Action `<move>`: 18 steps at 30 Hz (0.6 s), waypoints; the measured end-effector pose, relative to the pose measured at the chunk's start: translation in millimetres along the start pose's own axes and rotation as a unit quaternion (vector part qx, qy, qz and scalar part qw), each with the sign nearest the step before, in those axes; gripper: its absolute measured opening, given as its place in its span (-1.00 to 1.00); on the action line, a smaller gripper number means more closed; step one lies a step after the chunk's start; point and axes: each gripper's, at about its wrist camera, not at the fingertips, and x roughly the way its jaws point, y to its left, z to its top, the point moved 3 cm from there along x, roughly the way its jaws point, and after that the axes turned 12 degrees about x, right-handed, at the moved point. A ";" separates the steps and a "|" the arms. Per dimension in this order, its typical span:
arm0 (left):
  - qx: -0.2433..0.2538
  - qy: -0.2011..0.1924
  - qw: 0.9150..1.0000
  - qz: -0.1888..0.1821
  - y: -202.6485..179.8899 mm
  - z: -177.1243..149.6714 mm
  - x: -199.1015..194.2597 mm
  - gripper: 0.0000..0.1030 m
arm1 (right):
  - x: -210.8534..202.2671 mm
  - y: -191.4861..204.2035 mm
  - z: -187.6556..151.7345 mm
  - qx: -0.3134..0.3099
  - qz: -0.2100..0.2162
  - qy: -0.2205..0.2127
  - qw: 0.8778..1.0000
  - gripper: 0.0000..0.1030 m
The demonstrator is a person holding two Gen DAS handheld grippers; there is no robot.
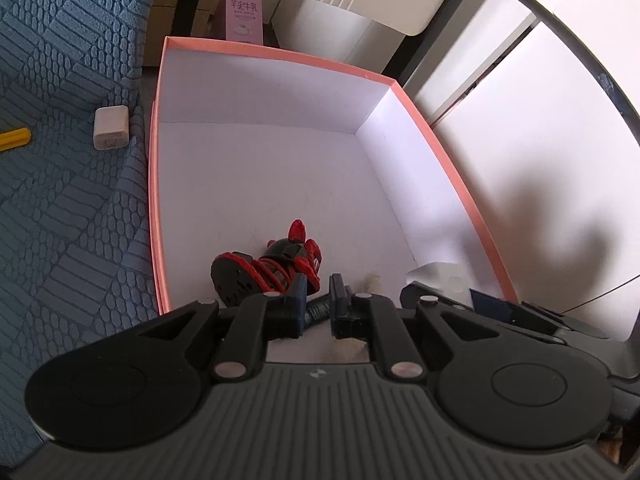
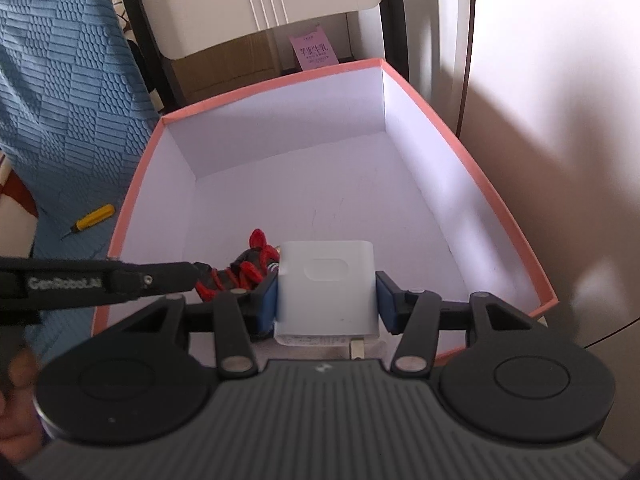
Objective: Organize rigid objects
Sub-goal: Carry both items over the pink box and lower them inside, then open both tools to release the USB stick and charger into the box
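Blue textured cloth covers the surface to the left; white panels stand to the right. A chair back and a pink carton stand beyond the far rim.

Box: large, open-topped, pink outside, white inside, set against the cloth's edge. Floor mostly bare; things sit only at the near end.

Left tongs: reach over the near rim into the box, jaws narrow, a dark ridged piece between them. Whether the pads actually pinch it cannot be told. In the right wrist view the left tool comes in as a black bar from the left, its tip beside the toy.

Right tongs: holding a white charger between blue pads, over the near end of the box. The charger fills the gap and blocks the floor behind it. Metal prongs show below it, pointing back toward the camera.

Toy: red and black, with a round perforated base and red coils, lying on its side on the box floor just left of the left tongs. It is partly hidden behind the charger in the right view.

Second white charger: on the cloth, just outside the left wall.

Yellow-handled screwdriver: on the cloth, farther left, apart from the box.
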 end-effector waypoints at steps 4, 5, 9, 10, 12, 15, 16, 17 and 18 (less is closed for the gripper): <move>0.000 -0.008 1.000 0.002 0.2 -1.3 -11.4 -0.76 | -3.0 3.1 1.7 -0.009 -0.005 -0.009 1.000 0.05; -0.001 -0.011 1.000 0.002 1.2 -1.7 -14.9 -0.76 | -4.6 3.5 2.1 -0.008 -0.005 -0.010 1.000 0.05; -0.003 -0.028 1.000 0.006 3.4 -2.0 -30.4 -0.76 | -14.2 7.3 2.9 -0.008 -0.001 -0.019 1.000 0.05; -0.002 -0.032 0.999 0.008 3.7 -2.2 -34.5 -0.76 | -18.1 8.9 2.9 -0.007 0.001 -0.023 1.000 0.05; 0.004 -0.044 0.999 0.016 3.8 -2.0 -45.6 -0.76 | -27.1 12.9 3.0 -0.006 0.005 -0.033 0.999 0.05; 0.004 -0.066 0.998 0.023 5.3 0.1 -65.4 -0.76 | -42.5 22.5 2.9 -0.010 0.015 -0.051 0.999 0.05; 0.002 -0.072 0.997 0.024 5.9 0.7 -72.1 -0.76 | -48.0 25.8 2.8 -0.011 0.019 -0.058 0.998 0.05; 0.004 -0.079 0.996 0.027 6.4 0.4 -78.9 -0.76 | -52.9 29.2 3.3 -0.012 0.024 -0.063 0.998 0.05; 0.008 -0.087 0.996 0.032 6.1 -0.2 -86.4 -0.76 | -58.4 33.0 3.2 -0.014 0.029 -0.069 0.997 0.05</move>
